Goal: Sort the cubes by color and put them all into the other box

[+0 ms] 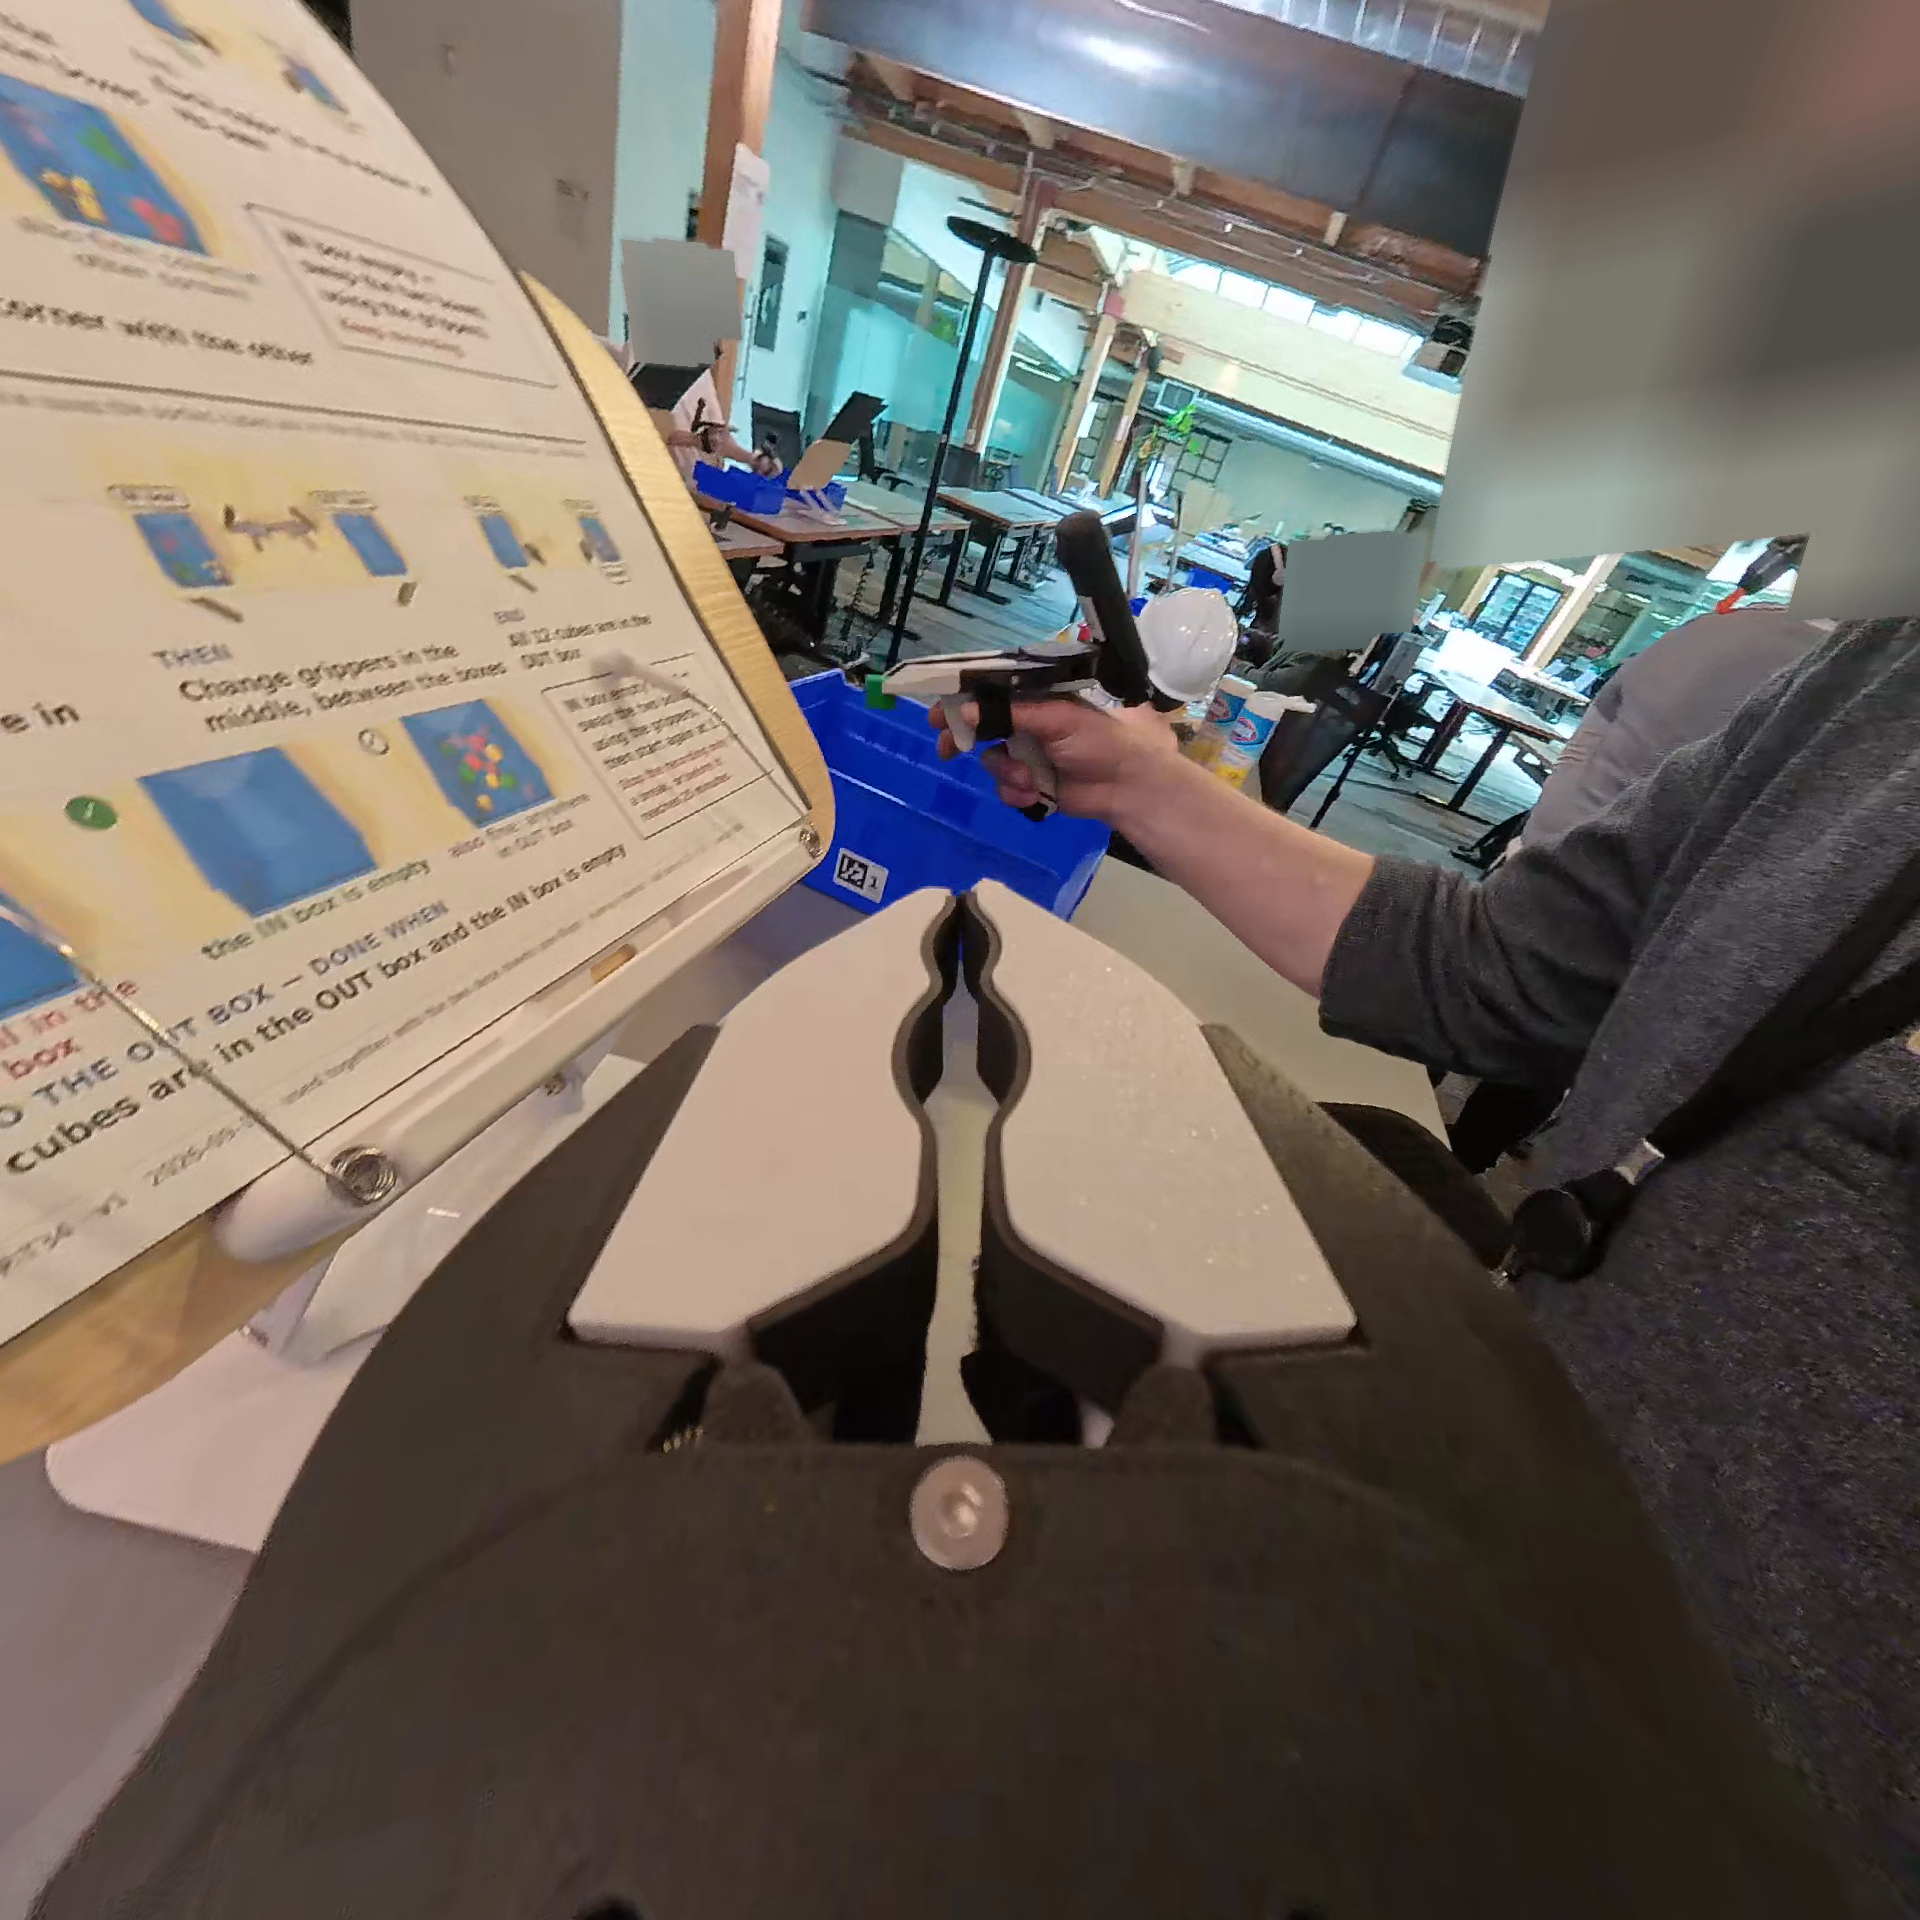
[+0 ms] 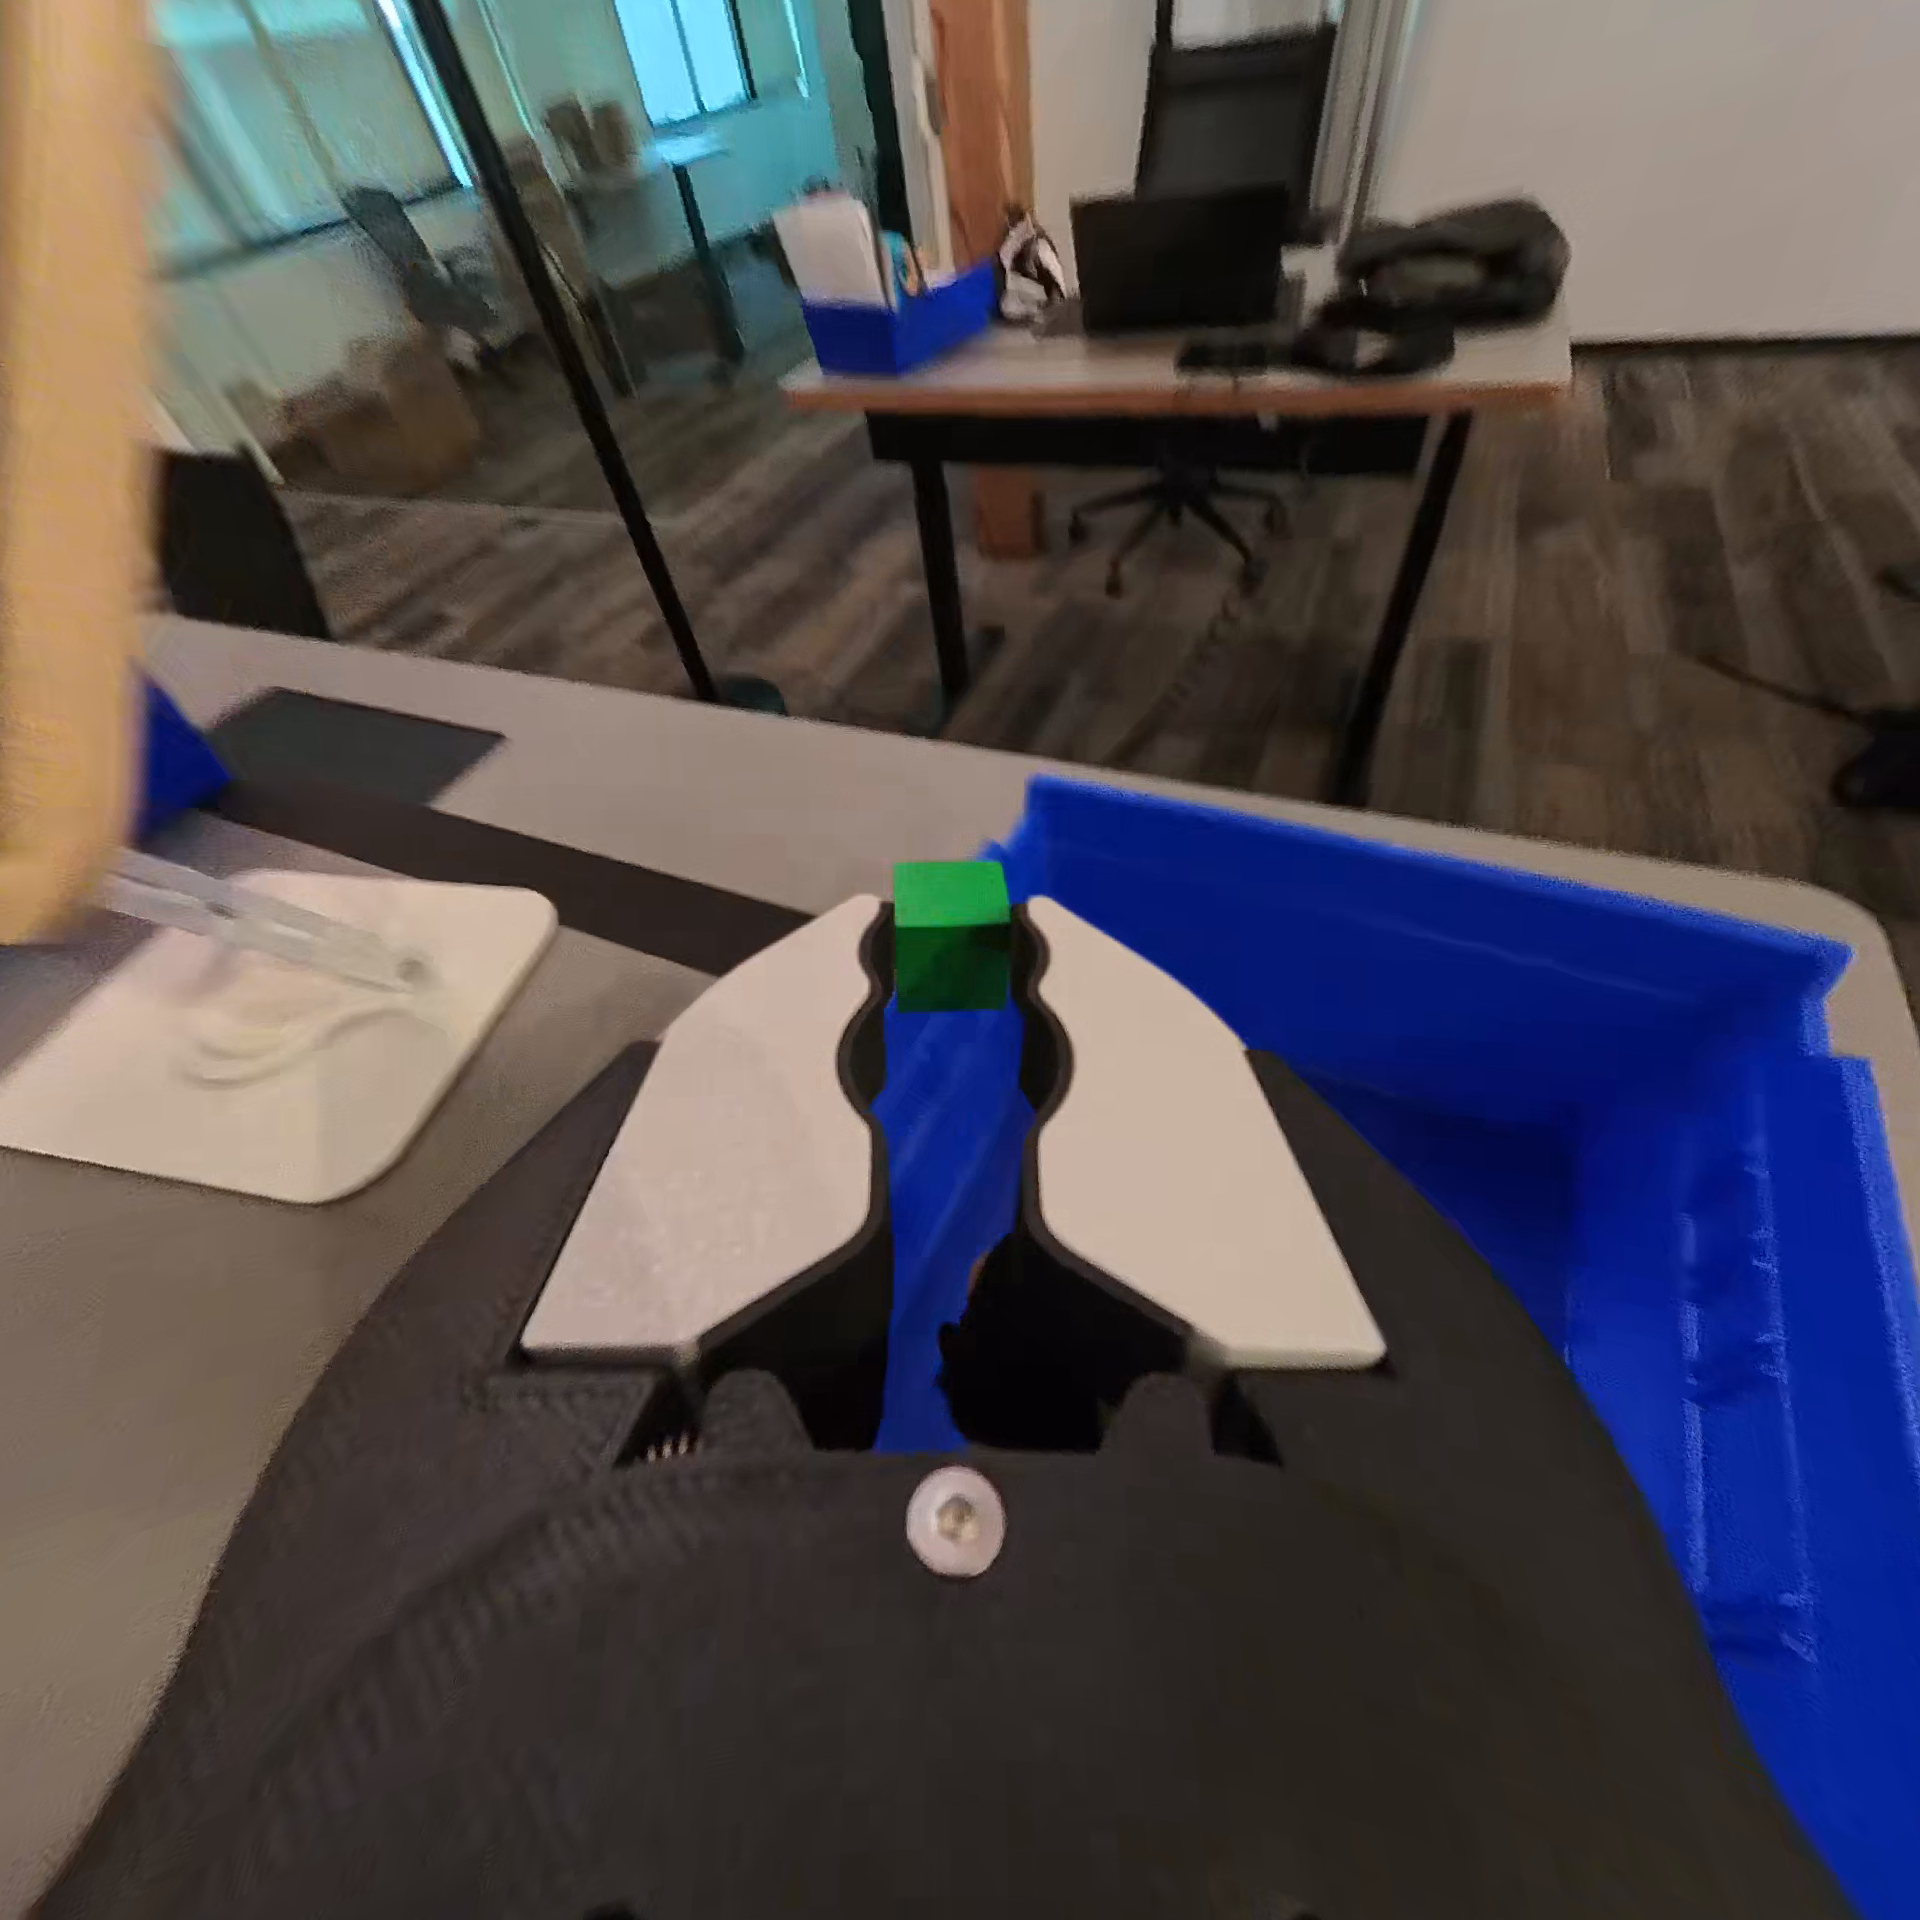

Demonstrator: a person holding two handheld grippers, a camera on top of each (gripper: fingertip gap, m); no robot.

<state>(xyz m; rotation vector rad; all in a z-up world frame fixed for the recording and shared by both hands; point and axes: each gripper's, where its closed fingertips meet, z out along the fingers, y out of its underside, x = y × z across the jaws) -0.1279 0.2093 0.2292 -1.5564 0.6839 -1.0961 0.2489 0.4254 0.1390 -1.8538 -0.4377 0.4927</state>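
- On the grey table (image 2: 644, 769), toward its right corner, sits the blue box (image 2: 1455, 977), the largest of the task's things; its near wall carries a small black-and-white tag in the left wrist view, and its inner floor is hidden from both cameras
- Left of that box stands a tilted instruction board (image 1: 312, 644) on a white stand (image 2: 312, 1039), with a printed sheet under clear plastic and a wooden backing
- A second blue box (image 2: 177, 769) shows only as a corner at the far left of the right wrist view, behind the board
- The left gripper (image 1: 962, 914) points toward the box with its white fingers drawn together, tips meeting on air
- The right gripper (image 2: 951, 935), held by a hand (image 1: 1081, 748) in a grey sleeve, hangs above the box's near-left corner, its two pads pressed on either side of a cube
- The green cube (image 2: 951, 935) is the smallest thing: clamped at the very fingertips, raised above the box rim, top face level
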